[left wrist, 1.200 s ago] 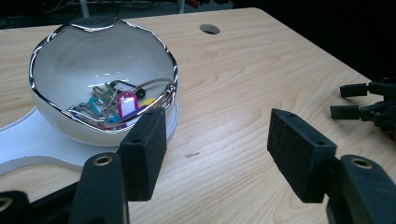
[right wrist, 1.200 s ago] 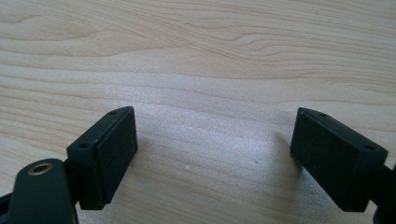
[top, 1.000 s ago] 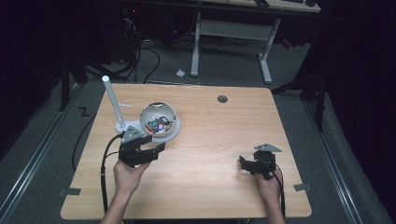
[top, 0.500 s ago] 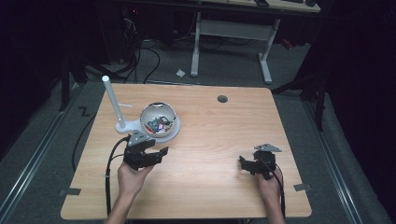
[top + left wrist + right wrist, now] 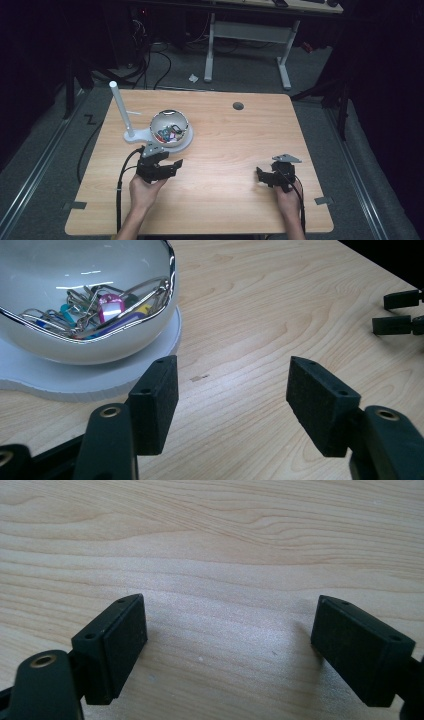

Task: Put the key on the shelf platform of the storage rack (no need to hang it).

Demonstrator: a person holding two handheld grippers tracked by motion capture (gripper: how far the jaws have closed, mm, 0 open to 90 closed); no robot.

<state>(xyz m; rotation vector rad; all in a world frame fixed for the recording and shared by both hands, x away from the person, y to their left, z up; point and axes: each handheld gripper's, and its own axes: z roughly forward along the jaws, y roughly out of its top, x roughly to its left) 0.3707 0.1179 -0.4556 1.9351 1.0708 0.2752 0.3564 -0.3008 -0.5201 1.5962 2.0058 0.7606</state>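
A glossy white bowl stands on a flat white base with an upright white post, at the left middle of the wooden table. In the bowl lie several metal clips and coloured tags. My left gripper is open and holds nothing, just in front of the bowl's base, jaws pointing right across the table. At the front right my right gripper is open over bare wood, jaws pointing left; its jaws also appear far off in the left gripper view.
A round cable hole sits near the table's far edge. Bare wood lies between the two grippers. Beyond the table, a white desk frame and cables are on the dark floor.
My left gripper has drifted slightly right and toward the front edge, a little away from the bowl. The right gripper has not moved.
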